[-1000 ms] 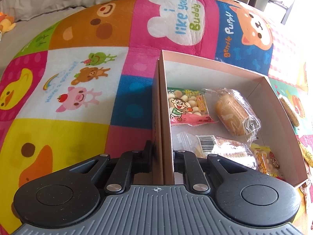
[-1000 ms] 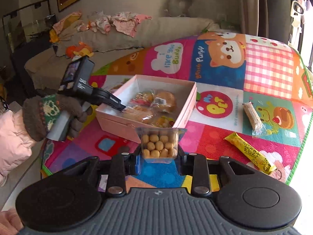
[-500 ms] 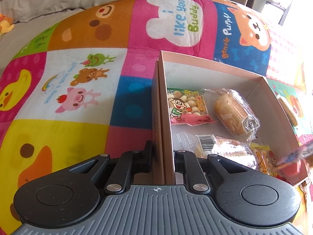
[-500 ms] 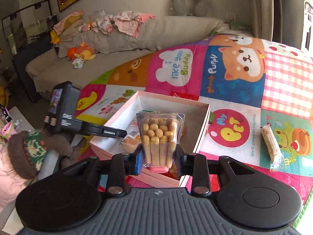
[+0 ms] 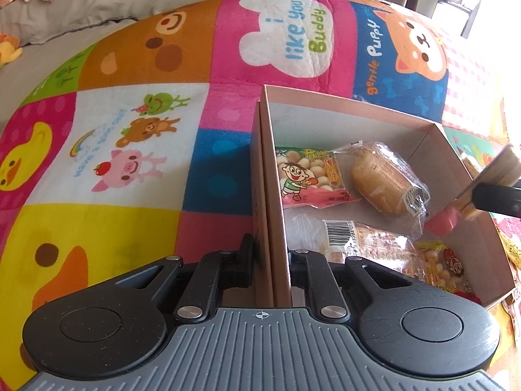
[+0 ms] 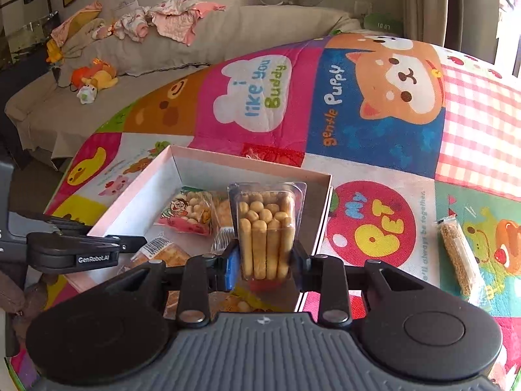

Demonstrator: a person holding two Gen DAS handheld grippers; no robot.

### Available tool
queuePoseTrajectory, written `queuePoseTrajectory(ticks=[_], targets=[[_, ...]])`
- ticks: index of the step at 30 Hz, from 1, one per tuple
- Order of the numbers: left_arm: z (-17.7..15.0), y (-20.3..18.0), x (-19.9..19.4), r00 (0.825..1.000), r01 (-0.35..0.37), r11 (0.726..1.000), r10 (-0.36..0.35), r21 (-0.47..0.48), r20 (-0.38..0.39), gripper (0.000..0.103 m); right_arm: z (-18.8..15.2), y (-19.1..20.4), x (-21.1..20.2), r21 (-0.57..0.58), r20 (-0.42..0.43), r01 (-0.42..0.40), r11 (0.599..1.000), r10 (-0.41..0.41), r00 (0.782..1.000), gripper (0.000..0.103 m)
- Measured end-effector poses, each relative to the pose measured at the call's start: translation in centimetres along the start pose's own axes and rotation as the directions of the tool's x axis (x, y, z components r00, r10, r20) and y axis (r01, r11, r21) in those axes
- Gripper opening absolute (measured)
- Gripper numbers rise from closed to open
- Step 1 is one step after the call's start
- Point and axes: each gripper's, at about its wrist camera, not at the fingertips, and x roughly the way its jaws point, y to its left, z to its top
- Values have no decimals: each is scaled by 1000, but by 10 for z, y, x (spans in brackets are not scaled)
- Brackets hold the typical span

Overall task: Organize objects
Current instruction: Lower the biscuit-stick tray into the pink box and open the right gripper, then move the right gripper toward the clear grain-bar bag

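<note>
Right fingers: the right gripper (image 6: 265,257) is closed on a clear plastic cup of biscuit sticks with a pink base (image 6: 265,228), pinched low on its sides; the cup stands upright, long axis vertical.
Left fingers: the left gripper (image 5: 272,260) is clamped on the near left wall of the open pink cardboard box (image 5: 325,104), one finger outside and one inside, steadying it.
Cup's place: in the right wrist view it hangs above the box's near right part; in the left wrist view it shows at 3 o'clock, tilted over the right wall.
Key relation: the free floor of the box lies toward 12 o'clock from the cup, beyond the snacks; by my judgement the right hand is the one to lower it.
Box contents: a green-and-pink bag of round biscuits (image 5: 309,176), a wrapped bread roll (image 5: 384,182) and a barcoded packet (image 5: 355,238).
Outside: a wrapped cereal bar (image 6: 459,254) on the patchwork play mat (image 6: 374,123), at 3 o'clock from the box.
Hard to make out: the cup's base is hidden behind the fingers; its height above the box is unclear.
</note>
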Motion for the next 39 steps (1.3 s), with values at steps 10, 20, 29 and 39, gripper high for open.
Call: queuePoseTrajectory(ticks=[10, 20, 29, 39], targets=[[-1, -1, 0, 1000, -3, 1000, 3, 0, 5, 15, -6, 2, -57, -12, -50, -99, 995, 98, 994, 32], [-1, 0, 0, 1000, 1, 1000, -1, -3, 5, 15, 38, 36, 15, 22, -71, -171, 985, 172, 983, 31], [-1, 0, 0, 1000, 9, 1000, -9, -3, 7, 15, 54, 36, 30, 10, 26, -112, 994, 112, 993, 42], [2, -4, 0, 1000, -19, 1000, 19, -1, -7, 15, -50, -53, -74, 19, 171, 228, 973, -228, 959, 64]])
